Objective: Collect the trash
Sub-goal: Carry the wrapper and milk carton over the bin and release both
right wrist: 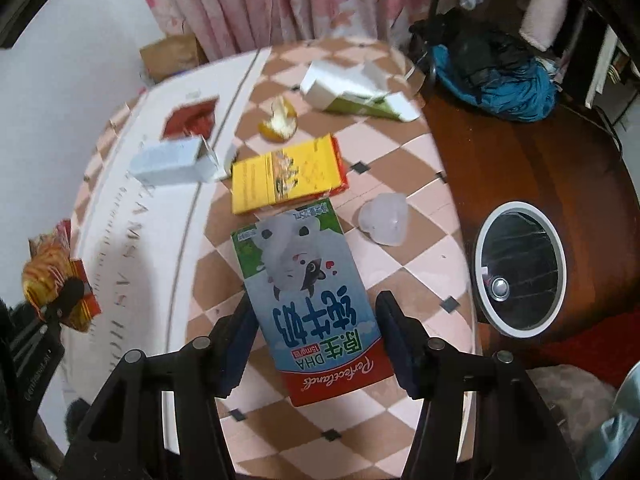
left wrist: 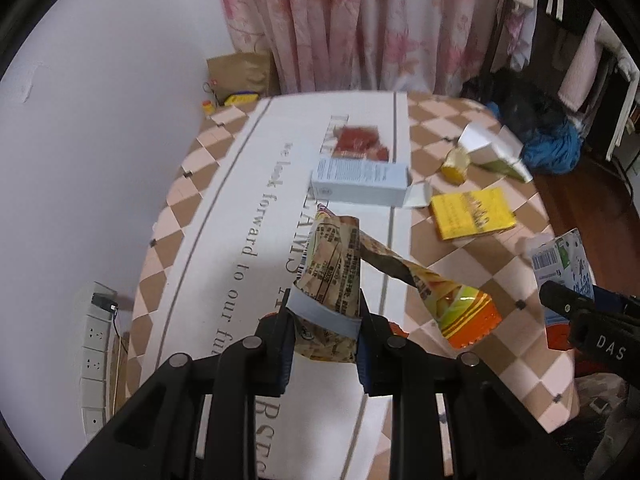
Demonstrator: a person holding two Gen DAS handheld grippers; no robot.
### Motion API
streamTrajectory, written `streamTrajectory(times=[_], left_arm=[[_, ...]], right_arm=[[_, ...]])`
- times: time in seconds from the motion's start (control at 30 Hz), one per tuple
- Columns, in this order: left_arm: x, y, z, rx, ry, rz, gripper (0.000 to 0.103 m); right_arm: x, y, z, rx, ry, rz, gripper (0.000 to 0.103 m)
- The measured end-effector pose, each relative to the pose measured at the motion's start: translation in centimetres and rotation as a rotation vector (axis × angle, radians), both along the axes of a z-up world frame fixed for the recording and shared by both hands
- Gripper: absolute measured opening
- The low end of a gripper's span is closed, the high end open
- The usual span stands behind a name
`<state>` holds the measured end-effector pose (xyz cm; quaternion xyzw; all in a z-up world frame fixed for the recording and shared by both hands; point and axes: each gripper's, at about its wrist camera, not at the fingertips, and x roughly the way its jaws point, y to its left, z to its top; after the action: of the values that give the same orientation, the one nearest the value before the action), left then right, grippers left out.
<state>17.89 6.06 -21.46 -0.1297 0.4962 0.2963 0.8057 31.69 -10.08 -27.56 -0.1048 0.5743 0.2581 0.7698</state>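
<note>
- Left gripper [left wrist: 325, 322]: jaws closed on a crumpled snack wrapper [left wrist: 336, 264], held above the table [left wrist: 200, 184]; the wrapper's orange-yellow end [left wrist: 466, 316] trails right, off the cloth.
- Right gripper [right wrist: 316, 334]: jaws partly apart, a milk carton [right wrist: 304, 292] between them. Left finger [right wrist: 240, 332] meets the carton edge; right finger [right wrist: 394, 336] shows a small gap. Grip not certain.
- Carton looks lifted off the checked tablecloth [right wrist: 400, 168].
- On the table: yellow box [right wrist: 286, 176] just beyond the carton, clear plastic cup [right wrist: 384, 218] to its right, pale blue box [right wrist: 172, 160], orange peel [right wrist: 278, 120], opened white-green carton [right wrist: 352, 92], red wrapper [right wrist: 192, 118].
- Bin [right wrist: 520, 268], white rim and dark liner, on the floor right of the table.
</note>
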Motion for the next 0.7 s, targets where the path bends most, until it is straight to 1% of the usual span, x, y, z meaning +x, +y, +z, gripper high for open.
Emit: streamTrajectory(times=[0.13, 0.27, 0.4, 0.47, 0.57, 0.63, 0.7], left_arm=[[0.5, -1.7, 2.7, 0.016, -0.05, -0.022, 0.022], [2.3, -4.0, 5.3, 0.018, -0.1, -0.071, 0.022], [5.6, -7.2, 7.5, -0.007, -0.15, -0.143, 0.022], [8.0, -9.4, 8.2, -0.025, -0.169, -0.193, 0.022], [11.8, -12.7, 8.3, -0.072, -0.179, -0.26, 0.022], [14.8, -15.0, 7.4, -0.131, -0.169, -0.304, 0.022], [17.4, -17.3, 6.1, -0.184, -0.149, -0.34, 0.022]], right_arm=[[0.1, -2.0, 2.9, 0.064, -0.014, -0.033, 0.06], [0.8, -5.3, 5.7, 0.122, -0.036, -0.067, 0.06], [2.5, -9.4, 8.2, 0.18, -0.055, -0.125, 0.059], [3.6, -12.1, 9.6, 0.2, -0.074, -0.159, 0.059], [5.8, -16.7, 10.9, 0.216, -0.086, -0.219, 0.059], [7.6, -19.8, 10.9, 0.209, -0.091, -0.263, 0.059], [9.4, -22.7, 10.2, 0.186, -0.091, -0.305, 0.059]])
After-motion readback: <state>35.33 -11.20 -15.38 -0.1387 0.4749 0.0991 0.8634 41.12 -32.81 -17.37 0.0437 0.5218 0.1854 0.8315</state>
